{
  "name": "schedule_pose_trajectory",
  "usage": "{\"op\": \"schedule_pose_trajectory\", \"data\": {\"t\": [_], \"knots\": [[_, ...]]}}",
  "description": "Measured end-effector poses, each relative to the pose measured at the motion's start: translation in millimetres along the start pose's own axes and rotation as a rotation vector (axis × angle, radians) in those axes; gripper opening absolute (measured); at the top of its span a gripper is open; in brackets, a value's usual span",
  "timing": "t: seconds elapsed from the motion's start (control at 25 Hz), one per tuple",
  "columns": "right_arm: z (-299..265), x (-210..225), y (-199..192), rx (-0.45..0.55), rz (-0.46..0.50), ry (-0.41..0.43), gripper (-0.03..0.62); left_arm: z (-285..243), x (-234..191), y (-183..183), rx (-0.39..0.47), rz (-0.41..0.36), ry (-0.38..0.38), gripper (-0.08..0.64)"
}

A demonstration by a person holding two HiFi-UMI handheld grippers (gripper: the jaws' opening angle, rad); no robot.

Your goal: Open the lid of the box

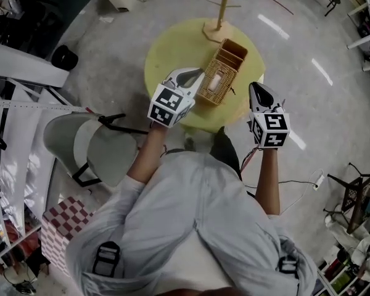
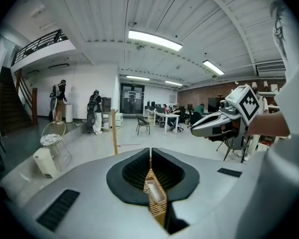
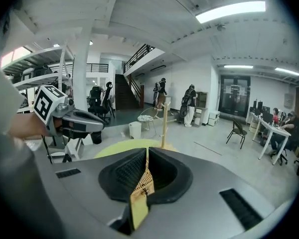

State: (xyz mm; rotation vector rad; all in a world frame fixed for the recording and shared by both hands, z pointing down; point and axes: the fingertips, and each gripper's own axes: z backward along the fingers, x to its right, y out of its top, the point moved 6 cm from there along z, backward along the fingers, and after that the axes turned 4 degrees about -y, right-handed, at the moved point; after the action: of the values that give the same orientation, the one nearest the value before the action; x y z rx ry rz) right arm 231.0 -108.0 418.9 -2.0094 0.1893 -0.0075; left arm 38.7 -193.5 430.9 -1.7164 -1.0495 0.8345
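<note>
On yellow table (image 1: 166, 51), box (image 1: 221, 76) betw. jaws; left gripper (image 1: 200, 73) clenched, beside it; right gripper (image 1: 254, 87) clenched, near

Bright, even indoor light falls from long ceiling strip lights (image 2: 154, 40); one of them is blown out to pure white in the right gripper view. In the head view the polished floor (image 1: 308, 103) carries white glare streaks. The yellow worktop (image 1: 172, 54) is flatly lit, with only faint shadows. Both gripper views bulge like a fisheye and have black corners. The left claw (image 2: 150, 153) and right claw (image 3: 146, 153) sit close to the lens and look soft.
</note>
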Motion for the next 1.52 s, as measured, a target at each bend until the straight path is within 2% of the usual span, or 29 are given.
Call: {"op": "schedule_pose_trajectory", "data": {"t": [0.24,0.6,0.84,1.08,1.24,1.36,1.52], "knots": [[-46,15,-47,-0.115,-0.009,0.073,0.065,-29,-14,-34,-0.085,0.064,0.033,0.038],[-99,15,-120,-0.271,-0.037,0.167,0.118,-52,-25,-79,-0.17,0.122,0.029,0.038],[-115,6,-160,-0.363,-0.006,0.194,0.127,-56,-30,-104,-0.22,0.155,0.037,0.038],[-130,0,-180,-0.434,0.033,0.209,0.132,-55,-29,-118,-0.251,0.16,0.032,0.038],[-140,-3,-187,-0.457,0.042,0.203,0.122,-49,-30,-126,-0.262,0.169,0.037,0.038],[-146,-4,-192,-0.46,0.064,0.179,0.065,-45,-32,-133,-0.282,0.174,0.04,0.038],[-142,-7,-190,-0.465,0.075,0.162,0.029,-37,-33,-137,-0.288,0.177,0.042,0.038]]}}
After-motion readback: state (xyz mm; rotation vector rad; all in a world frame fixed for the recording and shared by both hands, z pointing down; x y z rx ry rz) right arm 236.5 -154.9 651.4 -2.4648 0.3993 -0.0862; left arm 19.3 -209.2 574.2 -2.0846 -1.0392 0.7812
